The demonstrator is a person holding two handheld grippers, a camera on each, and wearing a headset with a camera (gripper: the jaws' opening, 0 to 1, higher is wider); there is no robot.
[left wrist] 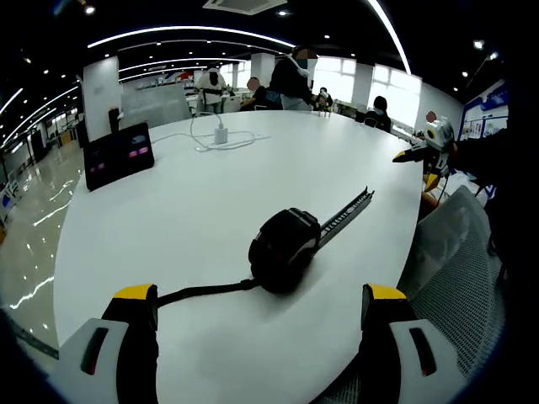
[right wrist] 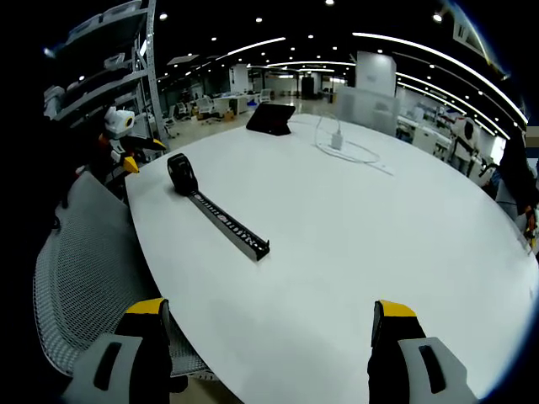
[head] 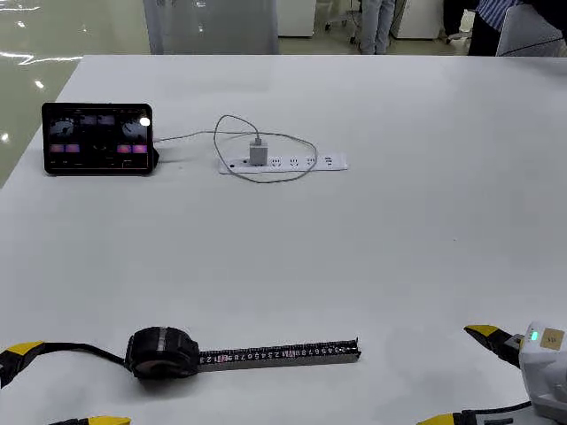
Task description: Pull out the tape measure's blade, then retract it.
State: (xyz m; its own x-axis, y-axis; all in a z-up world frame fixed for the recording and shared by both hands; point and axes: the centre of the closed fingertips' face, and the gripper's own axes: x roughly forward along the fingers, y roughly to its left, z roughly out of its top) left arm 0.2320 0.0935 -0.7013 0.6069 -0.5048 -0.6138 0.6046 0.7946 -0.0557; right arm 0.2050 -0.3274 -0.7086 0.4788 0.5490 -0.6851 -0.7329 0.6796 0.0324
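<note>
Black tape measure (head: pixel 161 352) | blade (head: pixel 282 354) out | left tool (left wrist: pixel 259 296), right tool (right wrist: pixel 274 310) spread

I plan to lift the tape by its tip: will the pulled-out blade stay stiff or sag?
The blade lies straight, so it probably holds stiff over this short run. The chunky black case looks heavier and would likely drag it down. The blade's thin end may slip between the jaws.

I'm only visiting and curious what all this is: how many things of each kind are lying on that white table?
tape measure: 1
tablet: 1
power strip: 1
charger with cable: 1
Total: 4
</note>
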